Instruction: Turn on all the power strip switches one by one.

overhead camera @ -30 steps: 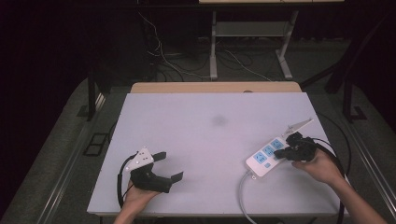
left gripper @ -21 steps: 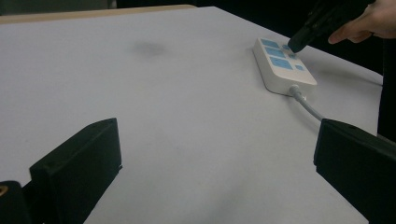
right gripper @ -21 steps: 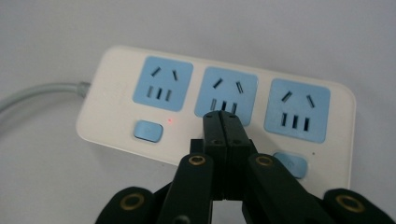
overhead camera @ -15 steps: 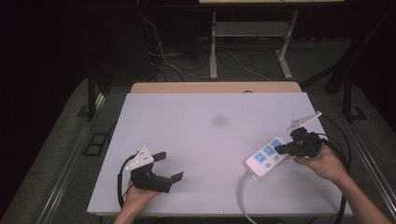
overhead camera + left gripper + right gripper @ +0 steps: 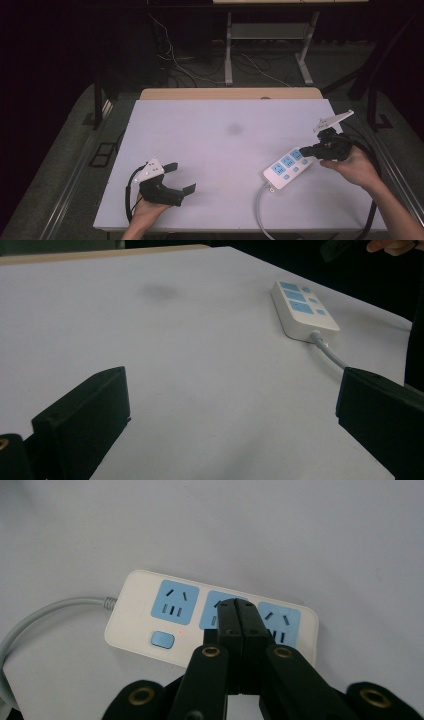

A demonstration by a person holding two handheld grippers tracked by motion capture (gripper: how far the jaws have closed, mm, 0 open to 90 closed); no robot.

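A white power strip [image 5: 287, 167] with blue sockets lies on the white table [image 5: 210, 145] at the right, its grey cable [image 5: 260, 205] running off the front edge. My right gripper [image 5: 301, 151] is shut with nothing between its jaws, its tips at the strip's far end. In the right gripper view the closed tips [image 5: 236, 605] hover over the middle socket of the strip [image 5: 150, 615], and a small red light glows beside the blue switch [image 5: 162, 640]. My left gripper [image 5: 182, 177] rests open at the front left. The strip [image 5: 302, 307] lies far beyond its spread jaws [image 5: 232, 390].
A faint dark smudge [image 5: 233, 129] marks the table's middle. A wooden board [image 5: 230, 93] borders the far edge. Behind it, loose cables [image 5: 175, 65] and a metal stand [image 5: 270, 45] sit on the dark floor. A black cable [image 5: 372, 170] loops off my right gripper.
My right gripper has drawn back a little to the right and away from the strip's top. The strip and my left gripper have not moved.
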